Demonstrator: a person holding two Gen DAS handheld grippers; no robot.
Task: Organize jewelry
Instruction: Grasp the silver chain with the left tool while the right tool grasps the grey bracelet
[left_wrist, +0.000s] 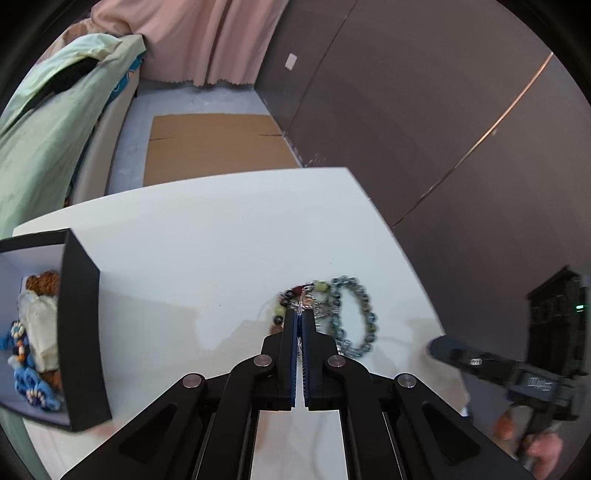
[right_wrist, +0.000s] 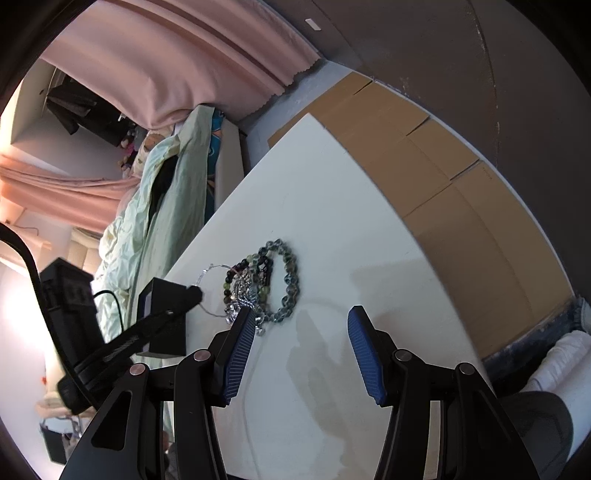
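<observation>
Jewelry pile (left_wrist: 325, 314) heaped mid-table (left_wrist: 221, 240); left gripper (left_wrist: 300, 314) pinched on its silver chain (left_wrist: 303, 304), right gripper (right_wrist: 301, 321) half-open alongside; pickup step, next lifting clear toward black box (left_wrist: 83, 332)

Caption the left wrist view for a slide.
Left gripper shut on a silver chain in the jewelry pile, box at left.

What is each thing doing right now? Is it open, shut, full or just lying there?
left gripper: shut, pinching a silver chain at the jewelry pile.
right gripper: open, nothing between its fingers.
silver chain: bunched in the pile.
grey-blue bead bracelet: lying flat on the white table.
dark and green bead bracelet: tangled in the pile.
black box: open, jewelry already inside.
</observation>
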